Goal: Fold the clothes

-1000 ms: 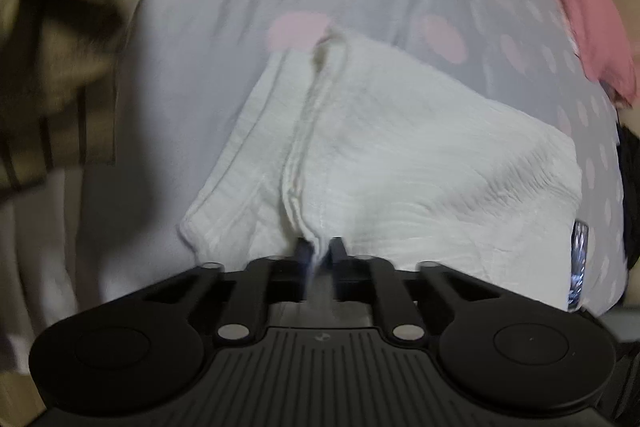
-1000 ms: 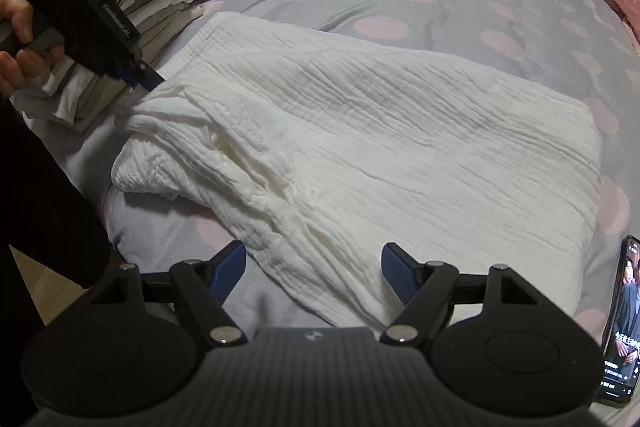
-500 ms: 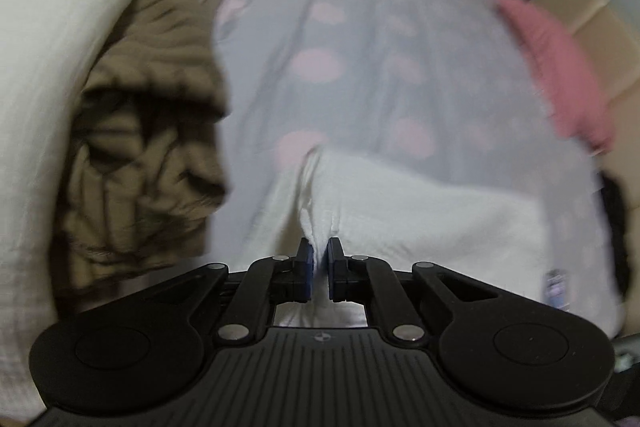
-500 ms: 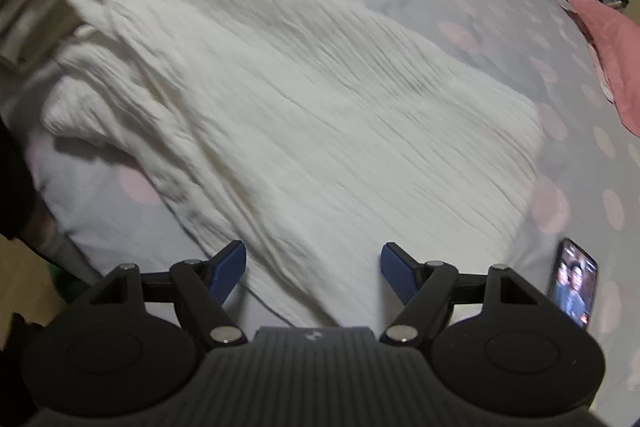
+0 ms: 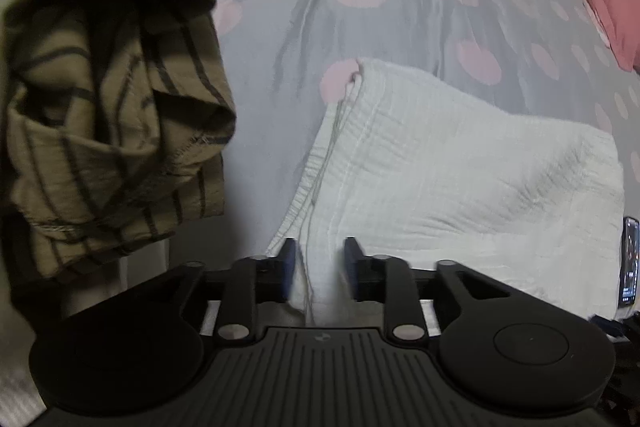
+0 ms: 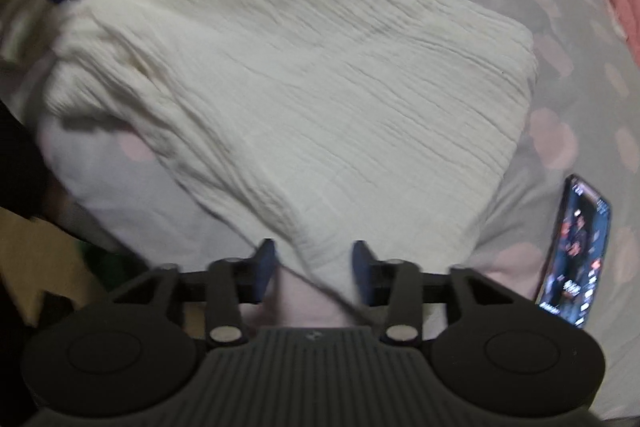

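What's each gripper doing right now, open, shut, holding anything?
Left gripper: open, jaws apart around the white garment's edge, not clamped.
Right gripper: open, the garment's near edge lies between its jaws, not gripped.

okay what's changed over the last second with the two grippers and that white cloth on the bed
The left gripper, clamped on the white cloth's edge until half a second ago, has opened; the edge now lies loose between its jaws. The right gripper moved in over the cloth's near corner and narrowed its jaws somewhat, but has not closed on it. The phone and the striped brown garment stayed where they were.
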{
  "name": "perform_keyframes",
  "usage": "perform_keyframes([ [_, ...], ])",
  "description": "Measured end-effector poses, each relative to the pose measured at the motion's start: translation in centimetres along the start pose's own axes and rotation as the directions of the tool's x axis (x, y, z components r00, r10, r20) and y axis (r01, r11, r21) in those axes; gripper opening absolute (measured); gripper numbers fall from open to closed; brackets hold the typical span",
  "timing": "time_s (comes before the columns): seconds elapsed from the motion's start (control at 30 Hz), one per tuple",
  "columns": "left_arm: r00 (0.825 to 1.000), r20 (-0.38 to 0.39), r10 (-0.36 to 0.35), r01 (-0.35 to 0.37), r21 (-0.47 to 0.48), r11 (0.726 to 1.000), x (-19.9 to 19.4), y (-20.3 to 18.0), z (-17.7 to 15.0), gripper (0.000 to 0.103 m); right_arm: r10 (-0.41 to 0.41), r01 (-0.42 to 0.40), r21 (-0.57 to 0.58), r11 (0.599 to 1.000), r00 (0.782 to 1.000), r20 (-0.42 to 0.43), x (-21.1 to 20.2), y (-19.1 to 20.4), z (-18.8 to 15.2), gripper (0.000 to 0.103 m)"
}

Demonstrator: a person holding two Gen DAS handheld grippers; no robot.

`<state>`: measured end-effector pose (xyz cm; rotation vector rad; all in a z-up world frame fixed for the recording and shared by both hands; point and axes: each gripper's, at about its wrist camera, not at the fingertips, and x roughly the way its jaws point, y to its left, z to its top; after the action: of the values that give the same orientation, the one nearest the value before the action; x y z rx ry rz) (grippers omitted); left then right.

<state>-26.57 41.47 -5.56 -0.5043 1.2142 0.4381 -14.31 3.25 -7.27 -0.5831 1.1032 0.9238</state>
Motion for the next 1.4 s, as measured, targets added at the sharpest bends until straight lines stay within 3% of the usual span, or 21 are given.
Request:
perform_keyframes([
  [0.17,0.997,0.079,0.009,-0.013,0.04,0.999,-1.4,-1.8,0.1,0.033,0.05,-0.055,0.08,0.995,0.997,0.067,-2.1,-1.5,0.5,0.054],
  [0.33,0.988,0.111,-0.105,0.081,0.205,0.976,-2.4,-4.8,-0.9,0.039,0.096,-0.105,0.08,0.991,0.989,0.111,-2.6,-1.3,1.3,0.055],
  [0.57,0.986,0.045,-0.158,0.116,0.487,0.866,-3.0,-8.1,-3.1,0.045,0.175,-0.152,-0.159,0.975,0.974,0.143,-2.1,4.1,2.9,0.059],
  [0.63,0.988,0.038,-0.147,0.101,0.561,0.822,-2.6,-9.2,-3.8,0.049,0.2,-0.164,-0.226,0.96,0.968,0.15,-1.6,5.9,3.4,0.066],
  [0.67,0.99,0.034,-0.138,0.091,0.595,0.799,-2.3,-9.8,-4.1,0.051,0.208,-0.164,-0.251,0.954,0.965,0.159,-1.4,6.7,3.6,0.076],
  [0.73,0.994,0.007,-0.112,0.081,0.646,0.759,-1.7,-10.7,-4.8,0.051,0.223,-0.163,-0.295,0.941,0.958,0.18,-1.1,8.1,4.0,0.079],
  [0.87,0.995,-0.052,-0.086,0.099,0.641,0.761,-0.7,-10.3,-6.2,0.05,0.259,-0.169,-0.361,0.917,0.941,0.219,-0.9,10.5,4.3,0.077],
  [1.03,0.991,-0.125,-0.054,0.122,0.633,0.764,0.6,-9.8,-7.9,0.05,0.326,-0.19,-0.473,0.86,0.919,0.223,-0.5,12.9,4.0,0.056],
  [1.1,0.987,-0.154,-0.041,0.13,0.63,0.766,1.2,-9.6,-8.6,0.05,0.32,-0.169,-0.507,0.846,0.92,0.228,0.1,13.4,4.0,0.049],
  [1.17,0.988,-0.156,-0.003,0.102,0.635,0.766,2.4,-9.7,-9.2,0.05,0.296,-0.13,-0.535,0.835,0.925,0.237,0.7,13.8,4.2,0.049],
  [1.33,0.987,-0.159,-0.023,0.114,0.588,0.801,4.8,-9.5,-9.4,0.05,0.237,-0.032,-0.602,0.798,0.934,0.265,2.3,14.8,4.6,0.045],
  [1.4,0.993,-0.115,-0.008,0.077,0.606,0.791,5.3,-9.8,-9.6,0.05,0.215,0.007,-0.626,0.78,0.936,0.278,3.0,15.2,4.8,0.024],
])
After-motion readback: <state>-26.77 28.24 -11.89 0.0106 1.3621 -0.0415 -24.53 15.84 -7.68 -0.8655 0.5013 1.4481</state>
